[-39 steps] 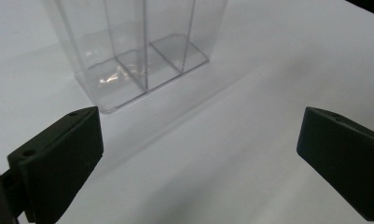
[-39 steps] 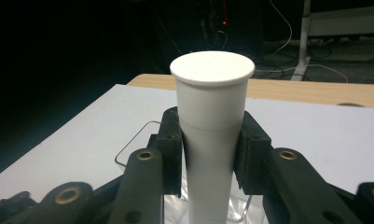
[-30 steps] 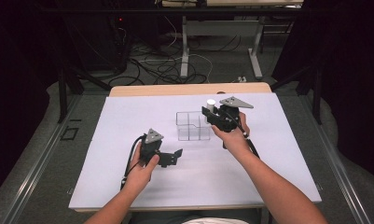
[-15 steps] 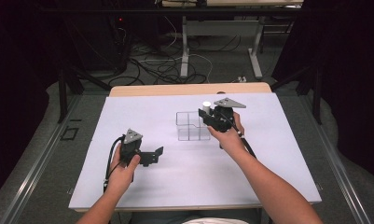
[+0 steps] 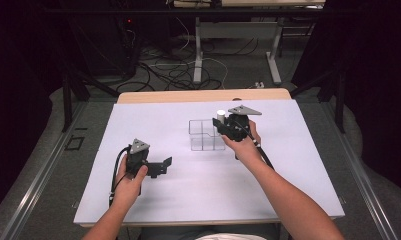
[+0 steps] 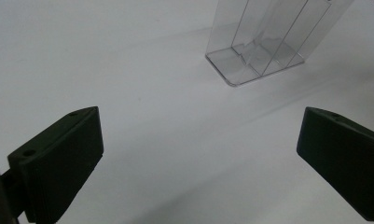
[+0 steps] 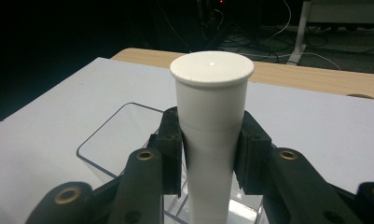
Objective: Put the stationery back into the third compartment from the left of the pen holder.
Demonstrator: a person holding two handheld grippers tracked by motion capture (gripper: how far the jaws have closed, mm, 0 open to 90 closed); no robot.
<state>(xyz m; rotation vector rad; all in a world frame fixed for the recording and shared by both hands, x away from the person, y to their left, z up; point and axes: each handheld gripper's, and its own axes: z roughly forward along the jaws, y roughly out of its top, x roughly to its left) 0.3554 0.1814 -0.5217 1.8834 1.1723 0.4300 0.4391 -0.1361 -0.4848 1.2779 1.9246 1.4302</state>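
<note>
**White tube held over clear organizer**

Right tool (image 5: 222,125), frame centre, clenched on upright white tube (image 7: 211,121), above the clear organizer (image 5: 203,137). Left tool (image 5: 163,165), lower left, released, jaws wide apart over the desk (image 5: 298,165).

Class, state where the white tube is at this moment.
In the high view the white tube stands upright, clamped in the right gripper, over the right rear corner of the clear divided box, right of centre on the table.

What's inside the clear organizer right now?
The white tube, held upright by the right gripper, reaches into the clear organizer. The compartments look otherwise bare; the tube's lower end is hidden.
</note>
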